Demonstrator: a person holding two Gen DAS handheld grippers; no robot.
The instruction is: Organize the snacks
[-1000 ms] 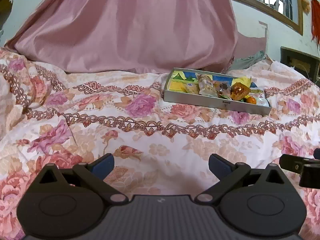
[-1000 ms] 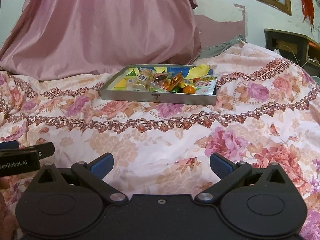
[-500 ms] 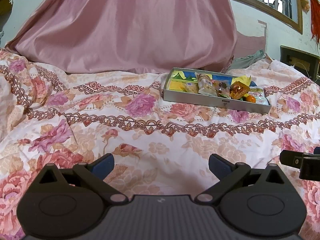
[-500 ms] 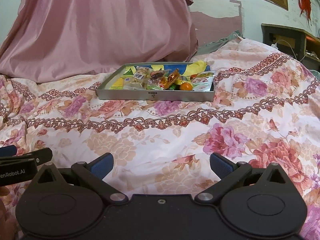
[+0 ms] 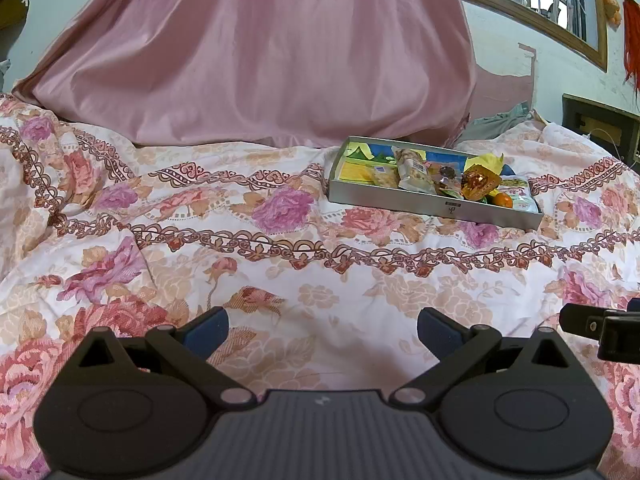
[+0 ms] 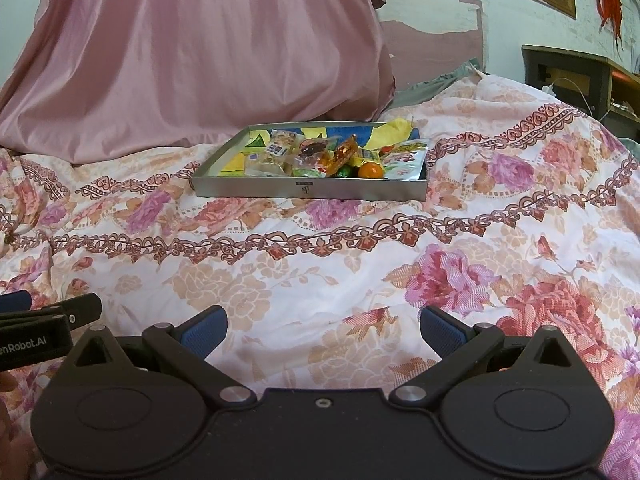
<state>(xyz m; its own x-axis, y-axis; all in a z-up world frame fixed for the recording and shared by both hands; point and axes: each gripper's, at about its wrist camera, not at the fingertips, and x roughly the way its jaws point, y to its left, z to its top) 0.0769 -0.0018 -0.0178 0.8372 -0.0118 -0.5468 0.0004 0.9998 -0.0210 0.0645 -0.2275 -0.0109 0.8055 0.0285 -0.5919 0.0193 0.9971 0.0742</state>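
Silver rectangular metal tray (image 6: 256,190) w/ mixed wrapped snacks (image 6: 320,156) + small orange fruit (image 6: 370,170), far edge of floral bedspread (image 6: 320,272) | left gripper (image 5: 322,330) & right gripper (image 6: 323,328) spread wide, empty

Your right gripper (image 6: 323,330) hung low over the floral bedspread (image 6: 360,272) with its blue-padded fingers (image 6: 204,330) spread wide and nothing between them. Ahead, toward the far edge of the bedspread, sat a shallow grey tray (image 6: 320,190), piled with wrapped snacks (image 6: 304,156), most of them crowded toward its right end, a small orange fruit (image 6: 370,170) against the near wall. Behind the tray hung pink cloth (image 6: 192,52). Part of your left gripper (image 6: 44,328) showed at the left edge, its jaws out of frame.
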